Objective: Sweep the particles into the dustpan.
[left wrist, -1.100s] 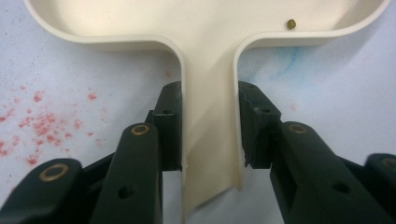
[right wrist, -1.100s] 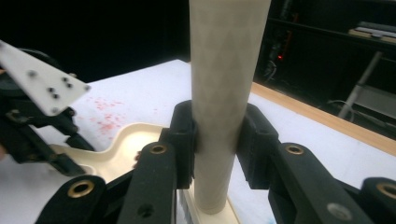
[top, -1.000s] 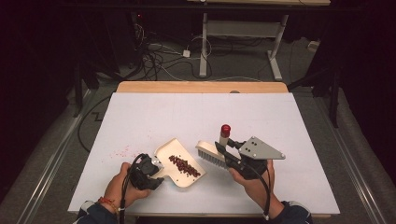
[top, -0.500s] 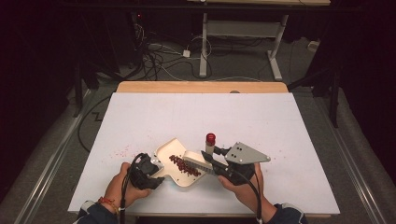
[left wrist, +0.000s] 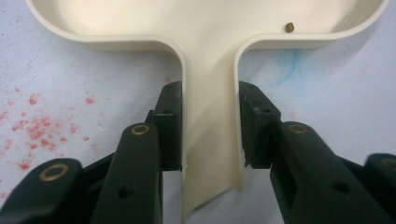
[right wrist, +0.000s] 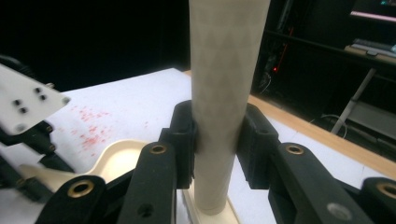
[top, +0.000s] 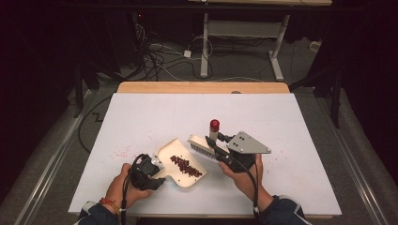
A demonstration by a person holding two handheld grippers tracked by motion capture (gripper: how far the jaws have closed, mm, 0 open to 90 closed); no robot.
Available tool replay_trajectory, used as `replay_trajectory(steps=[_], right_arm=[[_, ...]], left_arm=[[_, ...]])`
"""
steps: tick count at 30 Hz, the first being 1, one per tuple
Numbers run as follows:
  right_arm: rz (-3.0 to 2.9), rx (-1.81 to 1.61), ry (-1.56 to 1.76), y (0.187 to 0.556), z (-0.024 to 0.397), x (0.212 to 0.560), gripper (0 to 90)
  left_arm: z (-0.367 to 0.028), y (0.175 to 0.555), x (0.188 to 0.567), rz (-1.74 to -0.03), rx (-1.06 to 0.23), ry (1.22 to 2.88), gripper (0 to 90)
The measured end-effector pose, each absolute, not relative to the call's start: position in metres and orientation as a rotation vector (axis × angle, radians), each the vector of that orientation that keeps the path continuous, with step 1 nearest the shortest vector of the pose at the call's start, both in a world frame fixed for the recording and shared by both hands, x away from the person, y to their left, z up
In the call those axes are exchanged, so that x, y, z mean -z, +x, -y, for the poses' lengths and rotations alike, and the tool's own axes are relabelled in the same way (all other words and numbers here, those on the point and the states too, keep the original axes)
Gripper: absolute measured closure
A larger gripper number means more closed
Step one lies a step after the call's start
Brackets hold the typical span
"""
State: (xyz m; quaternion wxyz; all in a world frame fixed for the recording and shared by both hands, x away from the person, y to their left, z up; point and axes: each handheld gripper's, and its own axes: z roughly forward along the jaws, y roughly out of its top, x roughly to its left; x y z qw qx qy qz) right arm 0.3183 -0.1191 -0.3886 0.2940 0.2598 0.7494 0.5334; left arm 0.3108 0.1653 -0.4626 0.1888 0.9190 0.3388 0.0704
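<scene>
A cream dustpan [top: 165,154] lies on the white table, with a streak of dark red bits [top: 187,166] in it. My left gripper [top: 150,172] is shut on its flat handle [left wrist: 210,140], one jaw on each side. A single small bit [left wrist: 289,27] sits near the pan's back wall. My right gripper [top: 215,146] is shut on the pale handle [right wrist: 224,93] of a brush. The handle stands tilted up, ending in a red tip [top: 214,124]. The bristle head [top: 199,144] hangs just off the pan's upper right edge.
Faint red stains [top: 123,151] mark the table left of the pan, and more red specks [top: 281,151] lie to the right of my right hand. A wooden strip [top: 202,87] runs along the table's far edge. Cables lie on the floor beyond.
The brush swept left over the pan half a second ago. It has since drawn back right and up to the pan's edge. The left gripper and pan have stayed put.
</scene>
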Motion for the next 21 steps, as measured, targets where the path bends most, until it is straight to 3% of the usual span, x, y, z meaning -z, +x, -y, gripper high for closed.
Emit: replay_trajectory(steps=[8, 21], right_arm=[[-2.031, -1.478, 0.638, 0.337, 0.100, 0.401, 70.1], [-2.109, -1.508, 0.588, 0.322, 0.096, 0.403, 70.1]], left_arm=[[-0.166, 0.310, 0.462, -0.933, -0.219, 2.585, 63.7], [-0.166, 0.312, 0.464, -0.933, -0.219, 2.582, 63.6]])
